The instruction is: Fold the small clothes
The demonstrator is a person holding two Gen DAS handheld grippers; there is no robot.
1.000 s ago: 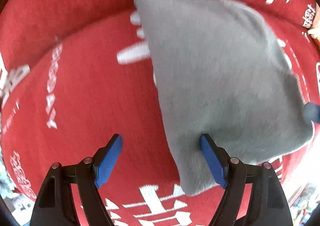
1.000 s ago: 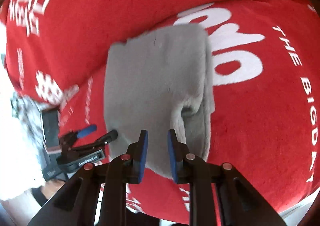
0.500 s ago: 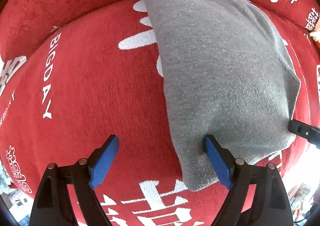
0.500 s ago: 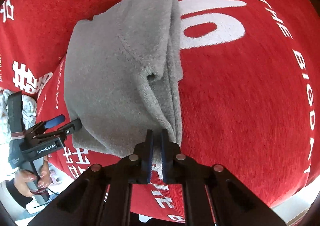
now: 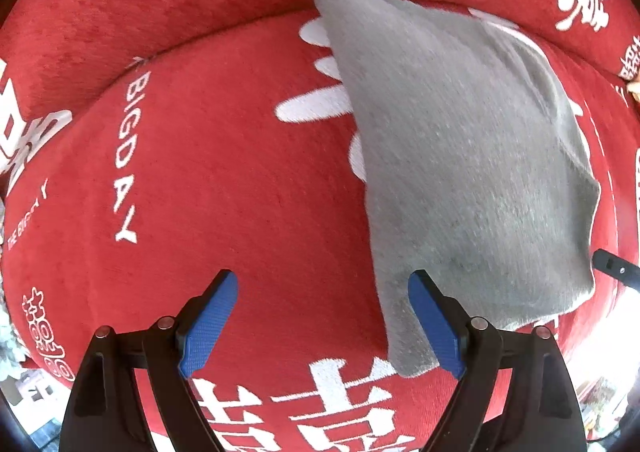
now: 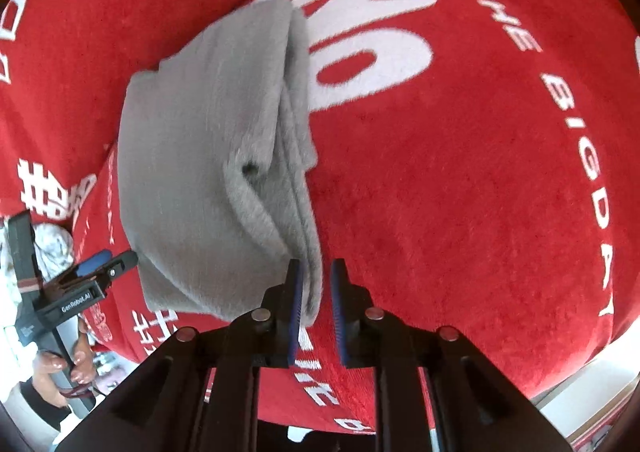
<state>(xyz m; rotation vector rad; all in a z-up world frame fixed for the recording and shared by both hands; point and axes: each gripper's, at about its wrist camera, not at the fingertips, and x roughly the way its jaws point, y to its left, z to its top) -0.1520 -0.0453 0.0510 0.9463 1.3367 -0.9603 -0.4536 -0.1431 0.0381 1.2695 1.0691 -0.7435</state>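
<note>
Grey, fleecy cloth, folded into a rough rectangle with layered edges stacked along one side, lies flat on a red cover printed with white characters and the words "THE BIG DAY". Left tool: points down over the cover, blue pads spread wide, nothing between them; the right-hand pad overlaps the cloth's near corner in view, while the other stands over bare red pile. Whether that pad touches the cloth cannot be told. Right tool: comes in at the cloth's opposite side, over the stacked edges; jaws narrow and just opening, with a gap visible between the pads. The cloth's near corner sits between them, against the left-hand pad and clear of the other, so no firm grip is seen. In the right wrist view, the left tool appears at the cloth's far corner, held by a hand in a dark sleeve. Both views are slightly blurred.
</note>
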